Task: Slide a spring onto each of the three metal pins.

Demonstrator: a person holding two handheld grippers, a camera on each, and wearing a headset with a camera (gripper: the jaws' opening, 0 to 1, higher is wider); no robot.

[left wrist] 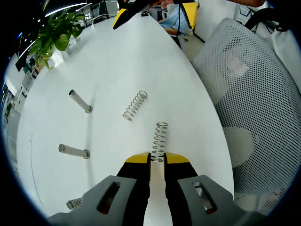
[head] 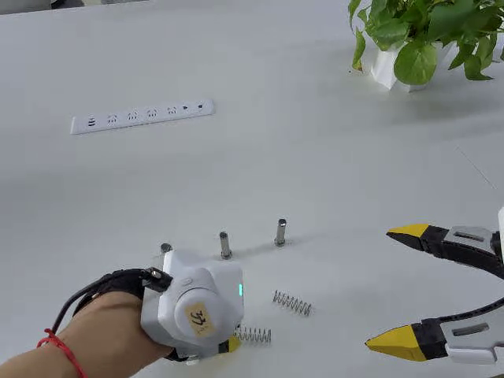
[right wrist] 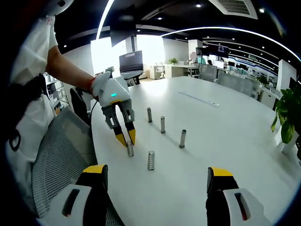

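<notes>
Near the table's (head: 315, 157) near edge, the left gripper (left wrist: 157, 157) is clamped on one end of a spring (left wrist: 160, 139). Behind it, the leftmost pin (right wrist: 149, 114) wears a spring, then come the middle pin (head: 225, 245) and the right pin (head: 280, 231). A loose spring (head: 292, 302) lies in front of these two. The right gripper (head: 379, 288) gapes wide. At the far right corner, a white pot (head: 386, 69) holds a leafy plant (head: 417, 31).

The table (head: 315, 157) is plain pale grey. The pins (head: 280, 231) are dull silver-grey; the spring (left wrist: 160, 139) and the other spring (left wrist: 135, 104) are bright silver. The left gripper (left wrist: 157, 157) has yellow tips, black jaws and a white body with a green light and a yellow label. The right gripper (head: 398, 287) has yellow tips, black jaws and pale grey plates. The glove (head: 114, 283) is black, the wrist cord (head: 59, 346) red. The strip (head: 142, 116) is white. The plant (head: 425, 24) is green, its pot (head: 386, 67) white. The chair (left wrist: 254, 84) is grey mesh, dotted with holes
</notes>
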